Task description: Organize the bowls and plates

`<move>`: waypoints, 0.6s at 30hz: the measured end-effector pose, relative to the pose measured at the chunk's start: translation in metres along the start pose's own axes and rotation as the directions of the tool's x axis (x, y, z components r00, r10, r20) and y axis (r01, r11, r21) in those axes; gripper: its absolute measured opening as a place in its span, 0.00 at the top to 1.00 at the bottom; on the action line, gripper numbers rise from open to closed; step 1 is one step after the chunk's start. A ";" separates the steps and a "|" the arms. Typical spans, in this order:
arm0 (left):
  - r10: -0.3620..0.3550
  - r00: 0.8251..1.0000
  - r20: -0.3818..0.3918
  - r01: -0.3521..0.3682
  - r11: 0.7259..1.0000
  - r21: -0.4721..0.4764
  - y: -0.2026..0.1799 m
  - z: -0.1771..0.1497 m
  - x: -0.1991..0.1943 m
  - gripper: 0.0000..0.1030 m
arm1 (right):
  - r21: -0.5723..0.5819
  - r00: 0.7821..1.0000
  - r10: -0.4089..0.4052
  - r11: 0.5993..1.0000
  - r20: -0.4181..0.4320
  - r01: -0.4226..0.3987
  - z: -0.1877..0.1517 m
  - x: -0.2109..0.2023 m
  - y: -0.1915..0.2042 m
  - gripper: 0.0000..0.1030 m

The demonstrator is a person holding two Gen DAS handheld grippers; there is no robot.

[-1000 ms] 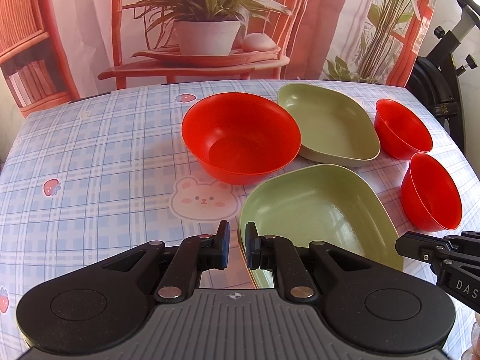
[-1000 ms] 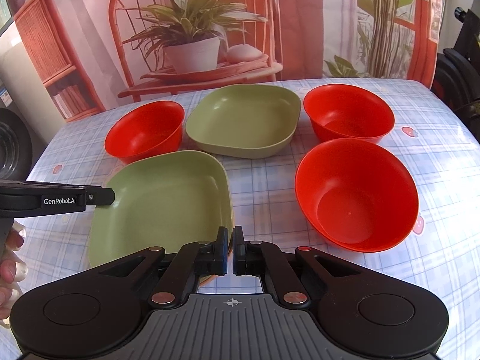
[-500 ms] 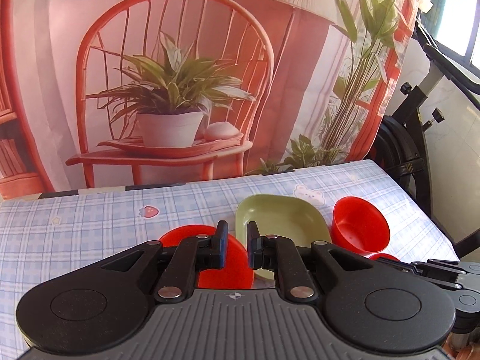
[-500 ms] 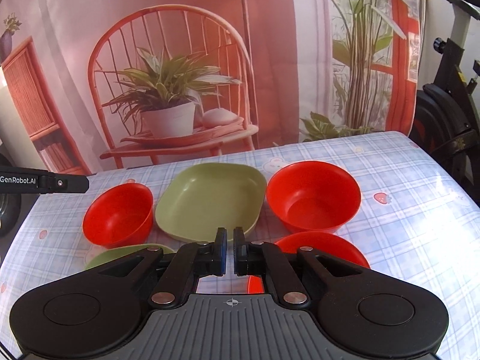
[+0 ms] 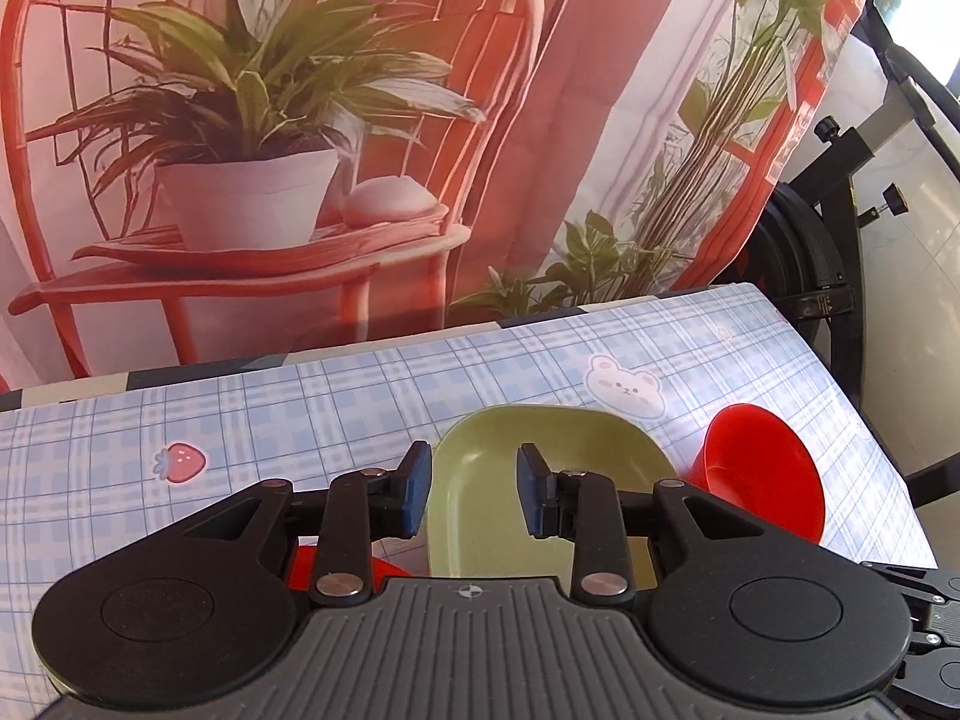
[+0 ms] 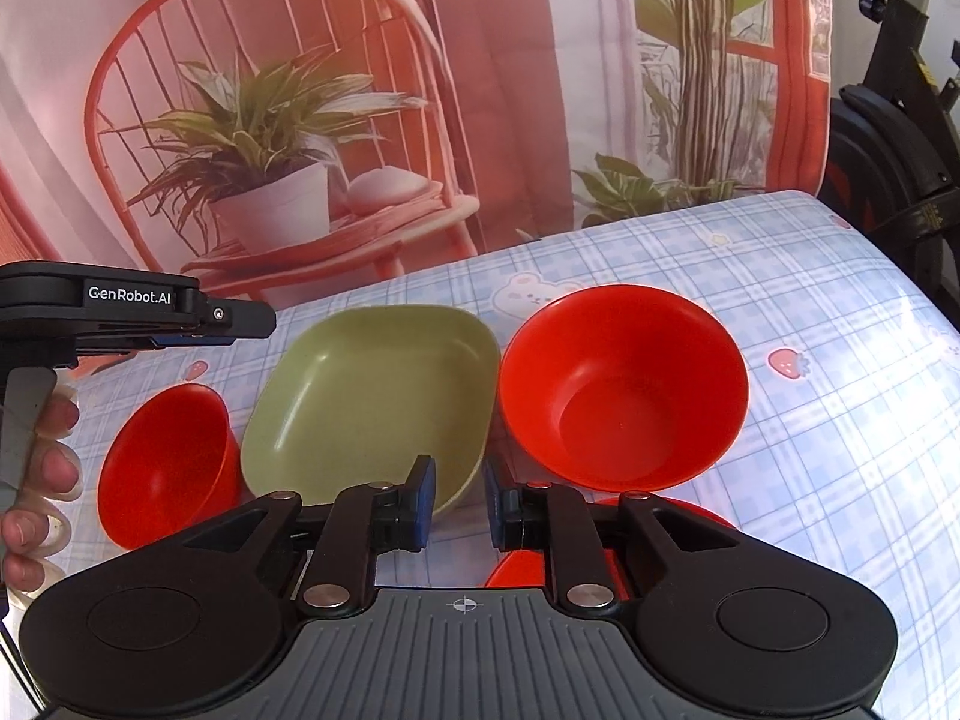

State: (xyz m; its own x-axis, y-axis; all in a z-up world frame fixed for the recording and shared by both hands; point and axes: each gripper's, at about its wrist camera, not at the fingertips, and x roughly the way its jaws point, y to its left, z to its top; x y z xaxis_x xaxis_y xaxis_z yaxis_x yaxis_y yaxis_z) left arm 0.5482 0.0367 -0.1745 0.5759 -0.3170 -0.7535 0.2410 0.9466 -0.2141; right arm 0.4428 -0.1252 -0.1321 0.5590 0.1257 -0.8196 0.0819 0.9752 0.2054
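Left wrist view: my left gripper [image 5: 474,495] has its jaws parted a modest way and opening, with nothing pressed between the blue pads [image 5: 417,495]; they hover above the dish.
Left view, dish: 1 pale green rounded-square plastic plate [image 5: 540,450] lies on the table beyond the fingertips, its left rim seen in the gap between them.
Left view, bowls: 1 small red plastic bowl [image 5: 762,480] stands just right of the plate; a sliver of another red bowl [image 5: 336,570] shows under my left finger.
Left view, surface: blue plaid tablecloth [image 5: 240,438] with a strawberry and a bear print.
Left view, background: printed backdrop [image 5: 270,120] of a red chair and potted plant; black exercise machine [image 5: 840,228] at far right.
Right wrist view: my right gripper [image 6: 459,498] shows a narrow gap, jaws opening, nothing held.
Right view, dish: the same green plate [image 6: 372,396] sits just beyond the fingertips, between 2 red bowls.
Right view, bowls: large red bowl [image 6: 624,384] touching or nearly touching the plate's right edge; small red bowl [image 6: 162,462] just left of it; a further red bowl [image 6: 690,516] is mostly hidden beneath my right finger.
Right view, other hand: my left hand [image 6: 39,480] grips the other tool's handle at the left edge.
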 end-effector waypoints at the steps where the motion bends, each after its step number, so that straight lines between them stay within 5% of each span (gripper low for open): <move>1: 0.007 1.000 -0.011 -0.007 1.000 0.000 0.002 0.002 0.005 0.68 | -0.001 1.000 -0.001 1.000 -0.007 0.001 0.001 0.003 0.001 0.83; 12: 0.005 0.995 -0.096 -0.005 1.000 -0.001 0.019 0.005 0.039 0.68 | -0.046 0.996 -0.064 0.997 -0.062 0.061 0.006 0.025 0.010 0.83; 18: -0.030 0.991 -0.127 0.035 0.999 0.039 0.011 -0.005 0.041 0.79 | 0.004 0.993 -0.054 0.998 -0.102 0.055 0.008 0.032 0.005 0.79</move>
State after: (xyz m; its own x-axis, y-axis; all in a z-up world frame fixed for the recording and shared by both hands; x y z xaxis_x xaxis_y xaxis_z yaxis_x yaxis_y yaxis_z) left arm 0.5705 0.0341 -0.2109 0.4646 -0.3350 -0.8197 0.2910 0.9320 -0.2160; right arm 0.4678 -0.1176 -0.1529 0.4662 0.0906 -0.8800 0.1153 0.9800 0.1620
